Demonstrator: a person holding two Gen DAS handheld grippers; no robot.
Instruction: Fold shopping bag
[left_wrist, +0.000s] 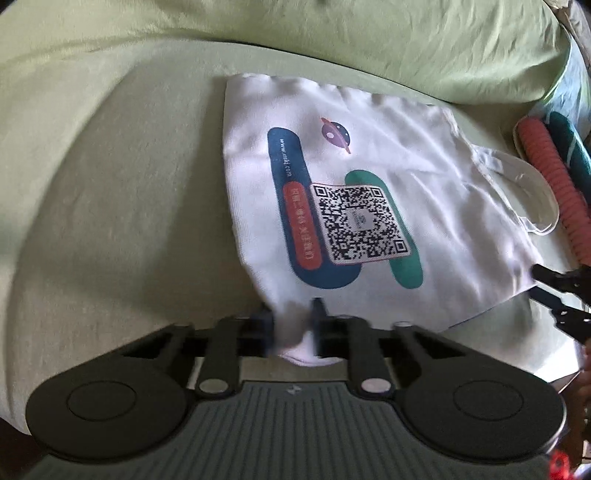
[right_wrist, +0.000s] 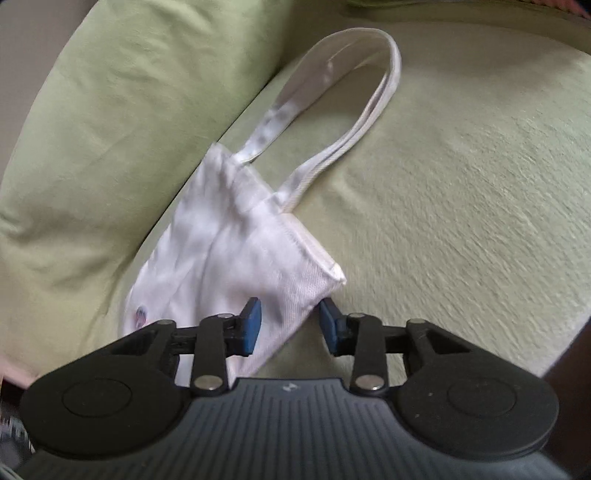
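I have the shopping bag flat on the green cushion, long axis running away from me. My left gripper pinches its near corner; my right gripper straddles the handle-end corner, seemingly not yet clamped.

We look from two cameras, one on each gripper, both low and very near the green couch. The left camera looks along its fingers across the bag, from a bag corner near us; the handles lie at the far right. The right camera looks along its blue pads from the bag's open end toward the handles farther off. Both views share the bag, the handles and the couch. The left view also shows the right gripper at its right edge.
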